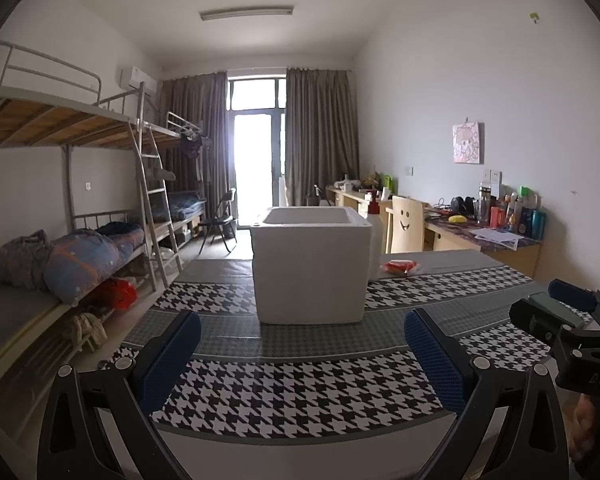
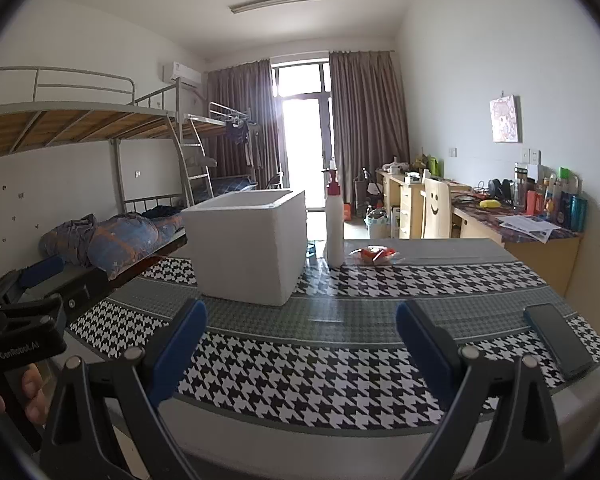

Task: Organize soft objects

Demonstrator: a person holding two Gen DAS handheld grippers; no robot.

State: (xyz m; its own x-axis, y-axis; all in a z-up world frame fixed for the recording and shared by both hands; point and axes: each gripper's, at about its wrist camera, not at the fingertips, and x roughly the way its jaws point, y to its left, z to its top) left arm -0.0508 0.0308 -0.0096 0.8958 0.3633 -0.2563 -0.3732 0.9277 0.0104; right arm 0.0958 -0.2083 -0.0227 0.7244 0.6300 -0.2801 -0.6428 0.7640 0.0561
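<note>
here, one foam box [image 1: 311,264], one bottle [image 2: 334,224], one red packet [image 1: 399,267]; both tools, left [image 1: 302,354] and right [image 2: 302,344], wide open, empty

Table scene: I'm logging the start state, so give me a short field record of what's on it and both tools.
surface: houndstooth table
container: white foam box, open top, upright
beside box: white bottle, red packet
near right edge: black phone, lying flat
left tool: open, holding nothing
right tool: open, holding nothing
</note>
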